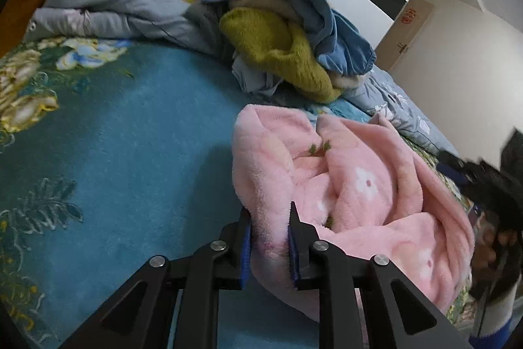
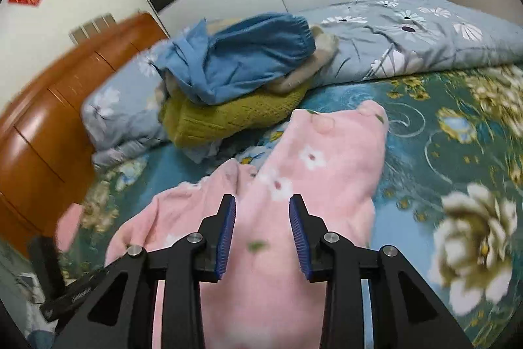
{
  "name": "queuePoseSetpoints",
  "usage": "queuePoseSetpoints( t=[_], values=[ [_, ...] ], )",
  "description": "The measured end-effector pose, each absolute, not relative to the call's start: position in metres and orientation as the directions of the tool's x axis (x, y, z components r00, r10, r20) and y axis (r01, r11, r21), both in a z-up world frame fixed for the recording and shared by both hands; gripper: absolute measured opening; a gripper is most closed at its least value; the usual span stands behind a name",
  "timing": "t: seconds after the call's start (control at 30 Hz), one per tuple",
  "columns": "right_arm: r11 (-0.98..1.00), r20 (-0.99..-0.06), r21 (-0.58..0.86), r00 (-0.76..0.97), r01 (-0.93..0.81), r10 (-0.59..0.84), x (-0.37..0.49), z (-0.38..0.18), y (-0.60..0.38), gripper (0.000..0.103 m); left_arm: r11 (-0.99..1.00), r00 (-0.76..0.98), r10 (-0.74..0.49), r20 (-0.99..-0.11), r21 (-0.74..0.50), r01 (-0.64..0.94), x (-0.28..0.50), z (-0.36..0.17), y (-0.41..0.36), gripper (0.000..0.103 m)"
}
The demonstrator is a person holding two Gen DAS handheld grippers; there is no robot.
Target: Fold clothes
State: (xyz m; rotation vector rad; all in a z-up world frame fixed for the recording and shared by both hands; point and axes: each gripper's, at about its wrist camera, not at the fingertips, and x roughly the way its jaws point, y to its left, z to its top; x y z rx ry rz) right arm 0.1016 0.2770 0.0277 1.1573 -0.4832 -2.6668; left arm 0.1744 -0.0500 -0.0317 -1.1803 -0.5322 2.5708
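Fleece is what we're dealing with: the pink garment (image 1: 353,185) is thick, plush and floppy, sitting crumpled on the bed (image 1: 130,126) in front of a pile of other clothes (image 1: 287,31). It'll be light, and it won't hold any shape, so anything lifted by one spot just droops and bunches. Not slippery though; that pile should bite nicely on the ribbed pads.

Left gripper (image 1: 269,237) has a fold of the garment's edge between its fingers, which look like they're pinching it, though the fluff hides the actual contact, so maybe only loosely. Right gripper (image 2: 262,234) has its fingers spread, hovering over the pink fabric with nothing caught.

I'd take hold at hems, cuffs or shoulder seams, one corner per gripper, and pull it flat before folding. Grabbing mid-panel probably just drags a lump.
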Motion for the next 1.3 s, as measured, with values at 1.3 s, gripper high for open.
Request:
queuePoseSetpoints(
  t=[1.3],
  values=[
    [-0.994,-0.941,0.056,-0.339,-0.091,-0.022,-0.015,-0.045,0.267,0.05,-0.881,-0.447,0.466,-0.763,-0.448,-0.154,0.051,-0.073,-0.027,0.052]
  ],
)
